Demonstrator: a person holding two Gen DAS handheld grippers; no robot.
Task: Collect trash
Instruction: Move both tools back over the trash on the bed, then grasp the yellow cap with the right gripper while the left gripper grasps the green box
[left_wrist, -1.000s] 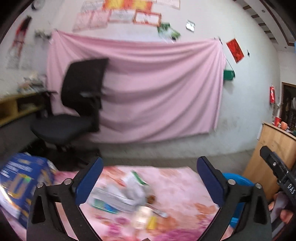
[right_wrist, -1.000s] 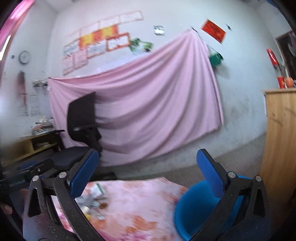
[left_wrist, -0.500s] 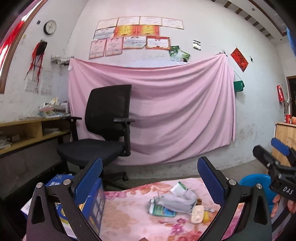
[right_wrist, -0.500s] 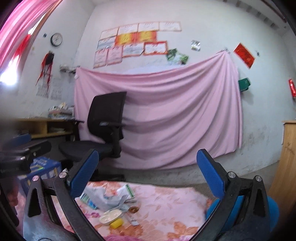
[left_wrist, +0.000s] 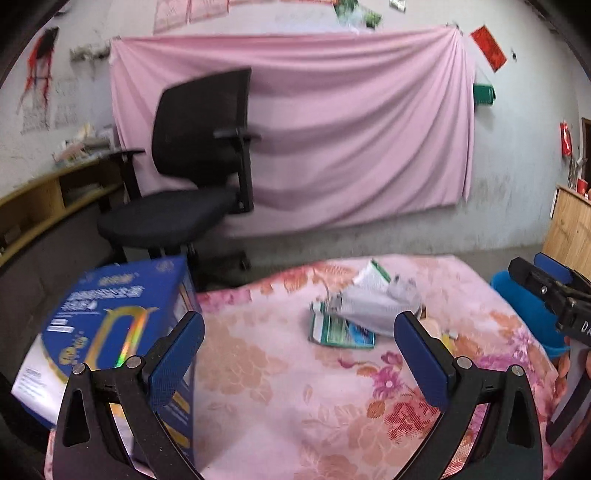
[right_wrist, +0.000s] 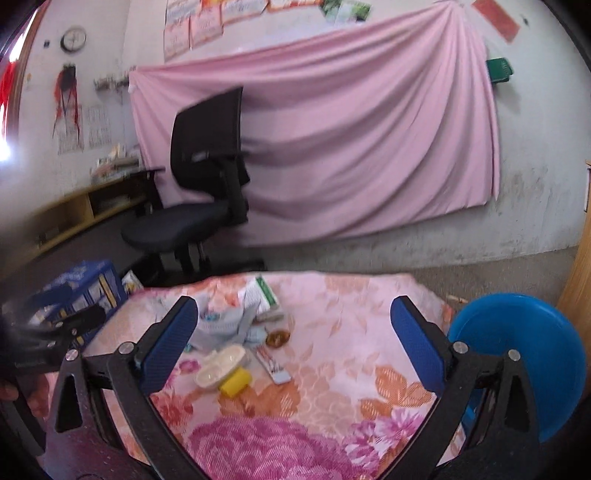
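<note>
A heap of trash lies on the floral pink tablecloth (right_wrist: 332, 398): a crumpled grey wrapper (right_wrist: 225, 323), a green-and-white carton (right_wrist: 264, 295), a white dish (right_wrist: 221, 365), a yellow block (right_wrist: 234, 382), a brown lid (right_wrist: 279, 338) and a small packet (right_wrist: 273, 363). My right gripper (right_wrist: 293, 345) hovers open just short of the heap, holding nothing. From the left wrist view the wrapper (left_wrist: 373, 304) and a green packet (left_wrist: 340, 330) sit ahead of my open, empty left gripper (left_wrist: 299, 354). A blue bin (right_wrist: 517, 354) stands off the table's right side.
A large blue carton box (left_wrist: 110, 325) stands on the table's left part, beside my left fingers. Behind the table are a black office chair (left_wrist: 195, 155), a pink wall drape and low wooden shelves. A wooden cabinet (left_wrist: 569, 221) is at right.
Both cameras have tilted down toward the table since half a second ago, so the trash sits higher in view. The trash has not moved. Both grippers stay open.
</note>
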